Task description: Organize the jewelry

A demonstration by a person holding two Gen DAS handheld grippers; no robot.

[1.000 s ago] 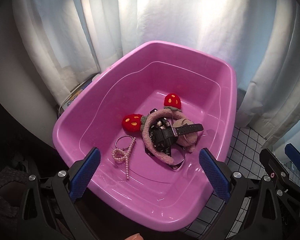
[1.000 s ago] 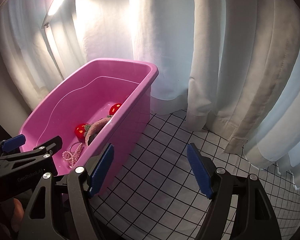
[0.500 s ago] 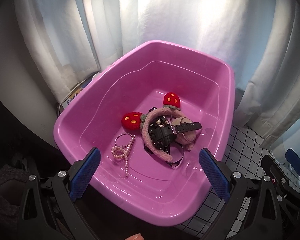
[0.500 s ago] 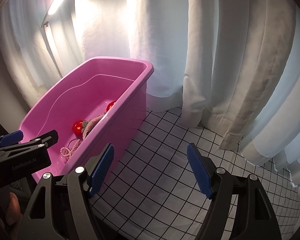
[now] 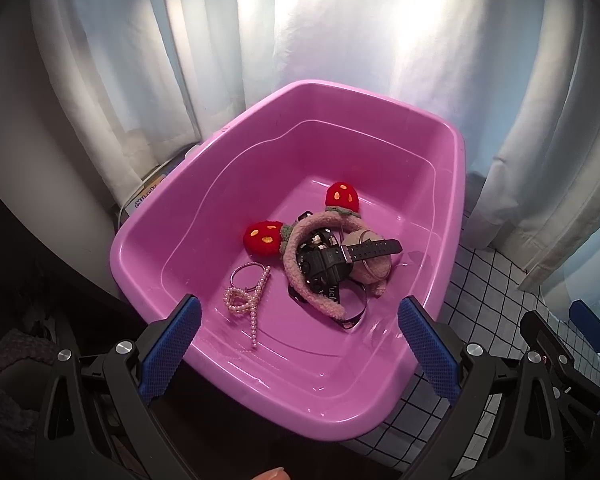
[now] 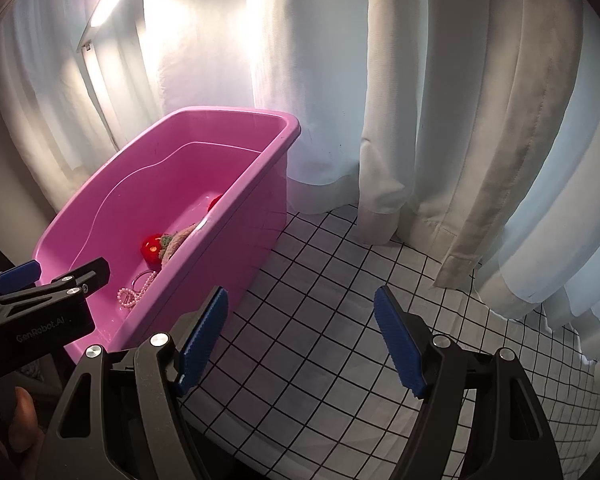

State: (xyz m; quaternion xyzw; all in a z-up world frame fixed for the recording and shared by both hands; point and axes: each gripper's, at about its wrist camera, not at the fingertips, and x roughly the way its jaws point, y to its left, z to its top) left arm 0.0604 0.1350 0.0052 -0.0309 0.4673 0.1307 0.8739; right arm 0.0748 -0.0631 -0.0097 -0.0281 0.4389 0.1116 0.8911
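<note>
Right, both grippers are spread wide with nothing between the pads. The left gripper (image 5: 299, 350) hovers over the near rim of the pink tub (image 5: 456, 152), looking down into it; the right gripper (image 6: 300, 338) hangs beside the tub over the checked cloth (image 6: 340, 304). All the jewelry sits on the tub floor. The pearl string (image 5: 246, 298) and a thin bangle (image 5: 245, 276) lie nearest the left gripper, clear of the heap. Beyond them the strawberry headband (image 5: 300, 264) is tangled with a black watch (image 5: 340, 258) and straps. I'd go for the pearls first, dropping straight down and pinching the bunched loop, not the loose tail. The heap looks likely to drag together if pulled.
</note>
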